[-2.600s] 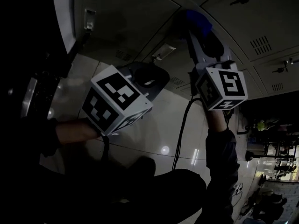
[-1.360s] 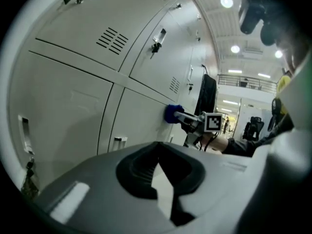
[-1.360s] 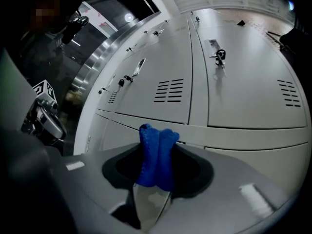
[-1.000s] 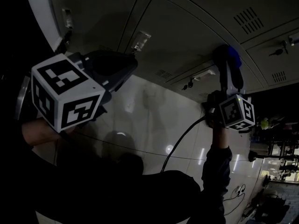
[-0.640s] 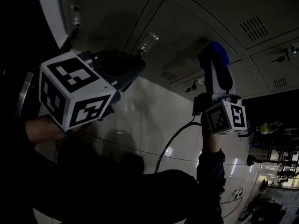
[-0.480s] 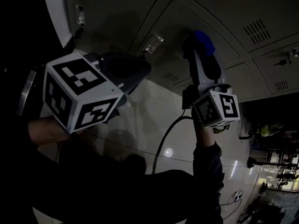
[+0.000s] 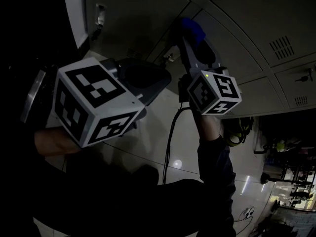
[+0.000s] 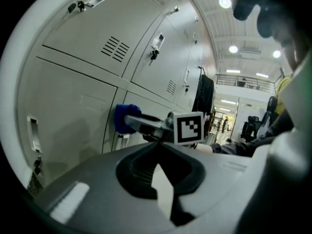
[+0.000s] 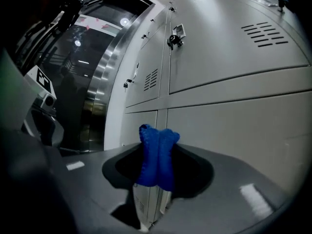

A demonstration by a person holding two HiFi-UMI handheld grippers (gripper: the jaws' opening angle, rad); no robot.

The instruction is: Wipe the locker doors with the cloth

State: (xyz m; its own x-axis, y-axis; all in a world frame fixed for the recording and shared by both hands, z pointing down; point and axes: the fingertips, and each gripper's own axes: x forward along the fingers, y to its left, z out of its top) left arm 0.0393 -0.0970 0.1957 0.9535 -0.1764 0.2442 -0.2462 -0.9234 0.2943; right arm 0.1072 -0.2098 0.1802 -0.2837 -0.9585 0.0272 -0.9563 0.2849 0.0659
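Cloth (image 9: 157, 155) of blue, pinched upright between jaws of right gripper (image 7: 191, 37), bunched past their tips, close against locker door (image 9: 234, 116) straight ahead; contact unclear. Left gripper (image 7: 153, 78) pressed together on nothing, left of the right one, back from lockers.

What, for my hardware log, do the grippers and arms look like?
Left gripper and right gripper: grey, each with a white cube of black square markers. A black cable hangs from the right one; a dark sleeve covers that arm.
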